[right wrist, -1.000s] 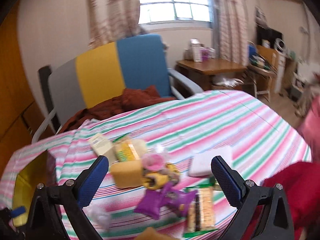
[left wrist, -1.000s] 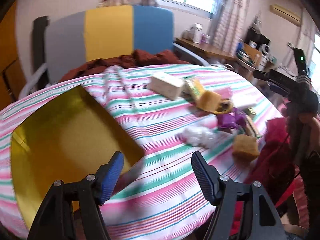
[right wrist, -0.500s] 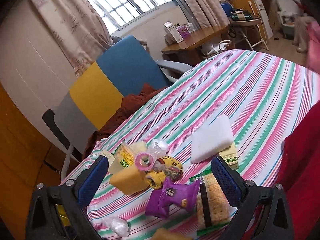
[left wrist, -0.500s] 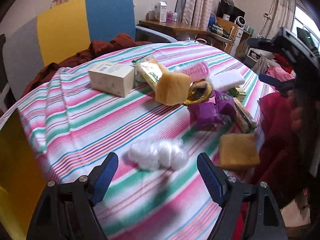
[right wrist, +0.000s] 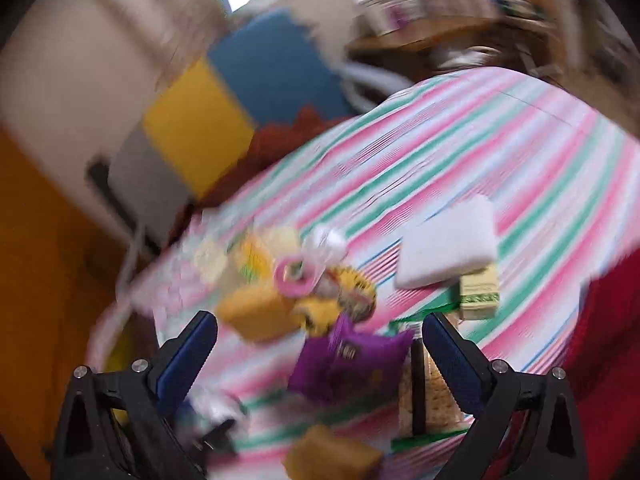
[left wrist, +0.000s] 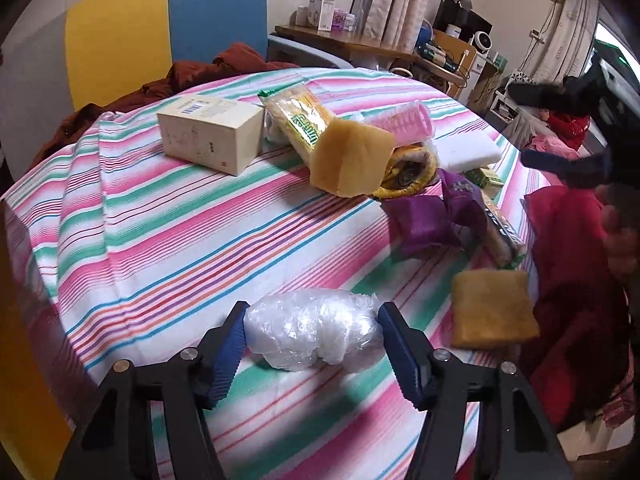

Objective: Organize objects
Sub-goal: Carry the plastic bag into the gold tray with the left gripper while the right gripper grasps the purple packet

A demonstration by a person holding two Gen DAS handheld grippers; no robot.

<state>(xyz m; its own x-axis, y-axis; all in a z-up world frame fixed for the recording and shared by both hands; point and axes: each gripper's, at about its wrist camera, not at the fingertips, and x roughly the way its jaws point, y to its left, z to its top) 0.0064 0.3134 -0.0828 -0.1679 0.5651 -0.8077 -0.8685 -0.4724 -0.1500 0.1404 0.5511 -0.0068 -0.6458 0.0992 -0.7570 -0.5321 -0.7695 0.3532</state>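
Left wrist view only: left gripper (left wrist: 314, 334) pads flank clear crinkled plastic bundle (left wrist: 314, 334), apparently touching. Right view, blurred: right gripper (right wrist: 320, 346) wide, empty.

The left wrist view looks low and close across the striped tablecloth (left wrist: 168, 216); the blurred right wrist view looks down from higher, sharing the purple packets (left wrist: 428, 224) (right wrist: 348, 360).

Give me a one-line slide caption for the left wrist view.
Left tongs straddle a clear plastic bundle on the striped tablecloth, snacks and sponges piled beyond.
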